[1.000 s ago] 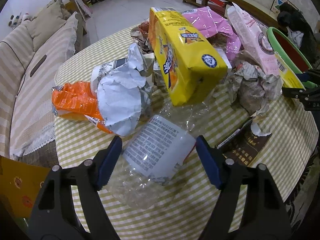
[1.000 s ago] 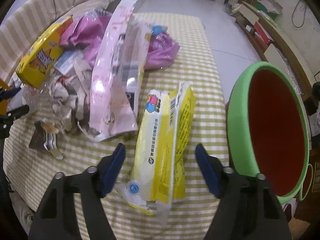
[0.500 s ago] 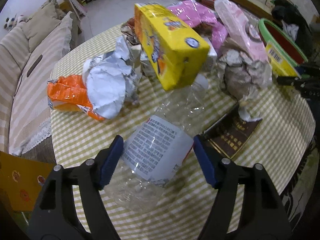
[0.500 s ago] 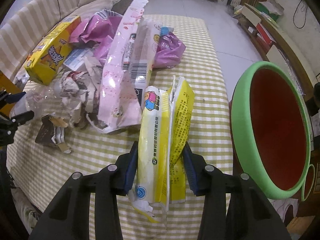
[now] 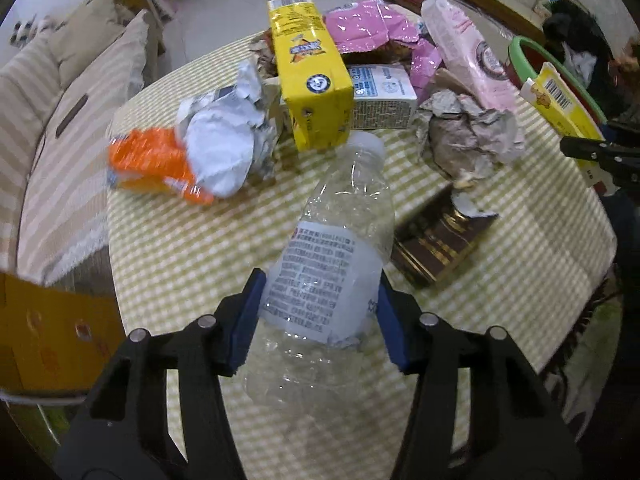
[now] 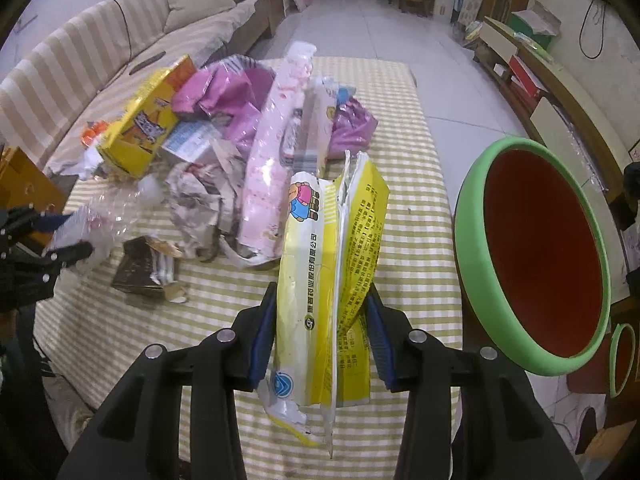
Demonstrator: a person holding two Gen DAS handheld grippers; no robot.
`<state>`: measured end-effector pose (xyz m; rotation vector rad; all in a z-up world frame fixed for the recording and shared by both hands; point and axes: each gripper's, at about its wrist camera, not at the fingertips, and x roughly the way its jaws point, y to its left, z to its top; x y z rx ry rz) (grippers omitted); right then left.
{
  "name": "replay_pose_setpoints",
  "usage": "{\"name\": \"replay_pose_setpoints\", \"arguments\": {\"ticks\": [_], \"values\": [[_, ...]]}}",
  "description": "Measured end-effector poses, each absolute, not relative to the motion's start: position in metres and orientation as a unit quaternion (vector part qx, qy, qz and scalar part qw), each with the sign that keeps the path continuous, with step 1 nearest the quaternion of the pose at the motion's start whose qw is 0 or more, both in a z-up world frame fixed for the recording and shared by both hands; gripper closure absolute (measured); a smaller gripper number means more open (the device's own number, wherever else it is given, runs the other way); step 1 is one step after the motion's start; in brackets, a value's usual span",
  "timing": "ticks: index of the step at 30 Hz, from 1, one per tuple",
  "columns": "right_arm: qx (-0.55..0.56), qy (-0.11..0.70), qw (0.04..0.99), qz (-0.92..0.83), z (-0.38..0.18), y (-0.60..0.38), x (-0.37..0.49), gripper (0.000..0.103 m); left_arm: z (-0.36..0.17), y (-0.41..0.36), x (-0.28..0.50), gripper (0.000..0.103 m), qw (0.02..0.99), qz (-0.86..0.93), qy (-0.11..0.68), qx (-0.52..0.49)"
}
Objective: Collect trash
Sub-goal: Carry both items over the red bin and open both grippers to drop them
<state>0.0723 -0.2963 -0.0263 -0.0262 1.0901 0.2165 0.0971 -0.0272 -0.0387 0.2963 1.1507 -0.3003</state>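
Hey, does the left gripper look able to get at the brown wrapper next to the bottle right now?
Probably not yet. The brown wrapper lies uncovered just right of the left gripper, but its fingers are shut on the bottle, so that must go first.

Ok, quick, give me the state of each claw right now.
Left claw: shut on the clear plastic bottle.
Right claw: shut on the yellow snack bag.

Black tongs (image 5: 318,320); blue pads (image 5: 244,320)
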Motion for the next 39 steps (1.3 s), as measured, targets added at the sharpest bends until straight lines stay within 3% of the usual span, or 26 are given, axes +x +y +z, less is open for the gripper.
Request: {"name": "replay_pose_setpoints", "arguments": {"ticks": [9, 23, 39], "values": [[-0.004, 0.491, 0.864, 0.111, -0.003, -0.296, 0.061, 0.063, 0.0, -0.02, 0.054, 0.053, 0.843, -0.132, 0.517, 0.066], [0.032, 0.437, 0.895, 0.081, 0.049, -0.344, 0.061, 0.063, 0.087, -0.079, 0.085, 0.053, 0.887, -0.164, 0.431, 0.023], [0.081, 0.418, 0.905, -0.014, 0.056, -0.476, 0.071, 0.063, 0.08, -0.229, 0.129, 0.053, 0.855, -0.273, 0.438, 0.047]]}}
